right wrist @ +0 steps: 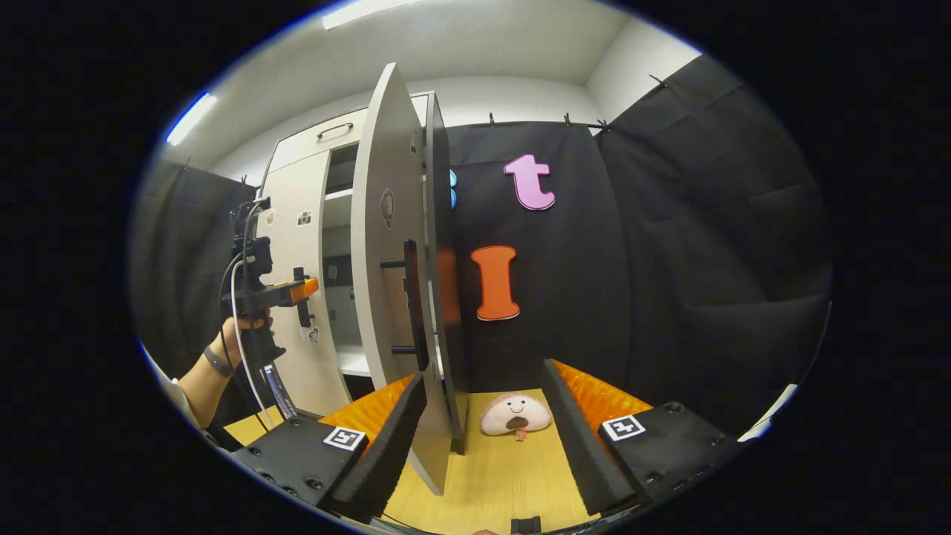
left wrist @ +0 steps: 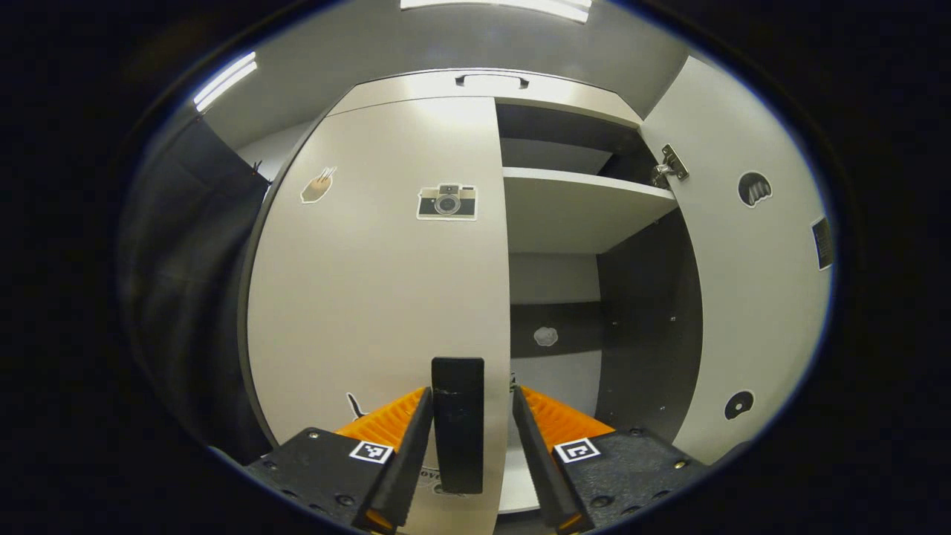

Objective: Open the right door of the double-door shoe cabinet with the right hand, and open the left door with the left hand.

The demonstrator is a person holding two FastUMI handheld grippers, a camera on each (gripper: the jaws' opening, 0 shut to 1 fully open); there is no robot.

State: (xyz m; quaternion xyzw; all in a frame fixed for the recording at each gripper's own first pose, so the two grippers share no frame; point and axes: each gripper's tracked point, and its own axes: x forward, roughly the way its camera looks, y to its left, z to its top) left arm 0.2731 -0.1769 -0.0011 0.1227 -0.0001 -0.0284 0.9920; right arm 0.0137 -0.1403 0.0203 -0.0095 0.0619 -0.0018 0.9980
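Two doors belong to a tall pale shoe cabinet [left wrist: 475, 85] that is standing against the booth's black cloth wall. The right door [left wrist: 750, 297] is standing swung wide open, showing a dark interior with a pale shelf [left wrist: 579, 200] across it; in the right gripper view this door is appearing edge-on, its dark bar handle [right wrist: 411, 305] facing the cloth. The left door [left wrist: 371, 282] is sitting closed, carrying a camera sticker [left wrist: 446, 201] and a smaller sticker [left wrist: 318, 186] near its upper left.

The left gripper [left wrist: 464, 446] is reaching toward the left door's black handle [left wrist: 458, 423], with its fingers spread apart on either side of the handle and a gap showing on both sides. In the right gripper view a hand [right wrist: 241, 334] is holding this gripper at the closed door.

The right gripper [right wrist: 483, 446] is hovering with fingers spread wide, the open door's lower edge lying between them, closer to one finger; I cannot tell if it is touching. A small plush toy [right wrist: 515, 414] is lying on the yellow wooden floor [right wrist: 490, 475] beyond.
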